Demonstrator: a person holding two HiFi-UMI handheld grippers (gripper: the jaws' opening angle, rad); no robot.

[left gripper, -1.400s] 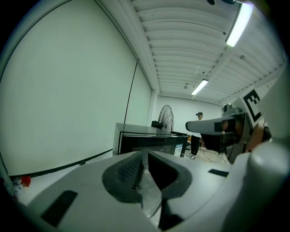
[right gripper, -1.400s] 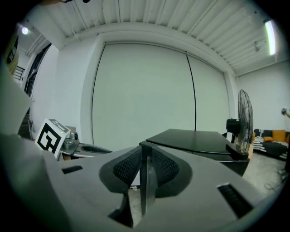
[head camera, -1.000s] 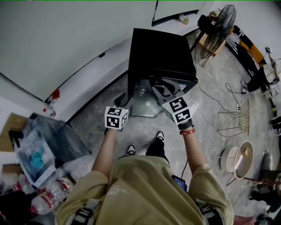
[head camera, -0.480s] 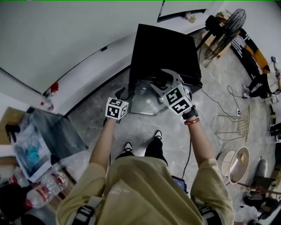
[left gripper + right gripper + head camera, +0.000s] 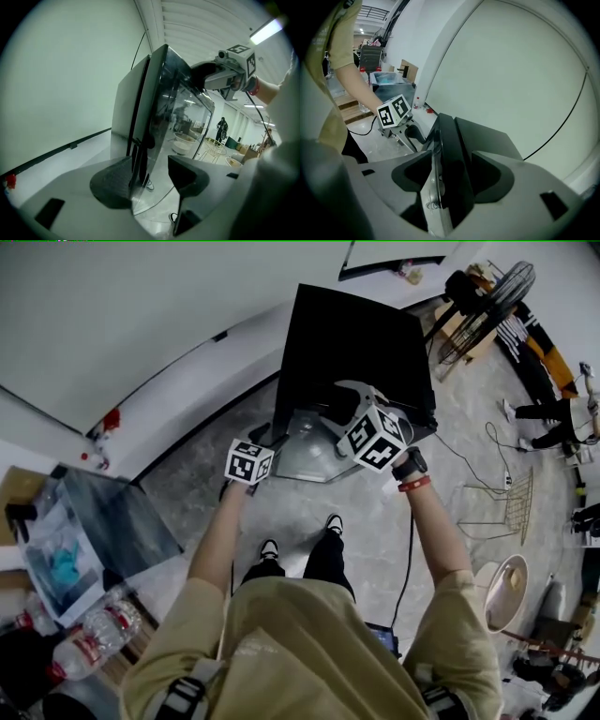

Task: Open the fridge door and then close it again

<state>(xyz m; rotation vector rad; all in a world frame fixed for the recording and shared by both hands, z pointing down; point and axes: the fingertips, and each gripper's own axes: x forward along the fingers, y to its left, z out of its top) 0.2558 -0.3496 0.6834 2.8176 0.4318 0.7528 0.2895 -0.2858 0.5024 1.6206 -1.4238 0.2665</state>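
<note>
- Fridge (image 5: 352,343): a small black one, standing on the grey floor (image 5: 309,502) against the white wall (image 5: 141,324), just ahead of the person's shoes (image 5: 269,549).
- Door (image 5: 309,451): its shiny glass front faces the person and lies close to the body. I cannot tell if it is fully shut.
- Left gripper (image 5: 149,179): at the door's left edge. Its jaws have just been opening and stand wide apart, with the door's edge between them and not pinched.
- Right gripper (image 5: 451,176): at the door's upper right edge. Its jaws have also just been opening and stand apart, astride the edge.
- Fan (image 5: 487,306): beyond the fridge, to the right.
- Water bottles (image 5: 94,638): on the floor, well off to the left.
</note>
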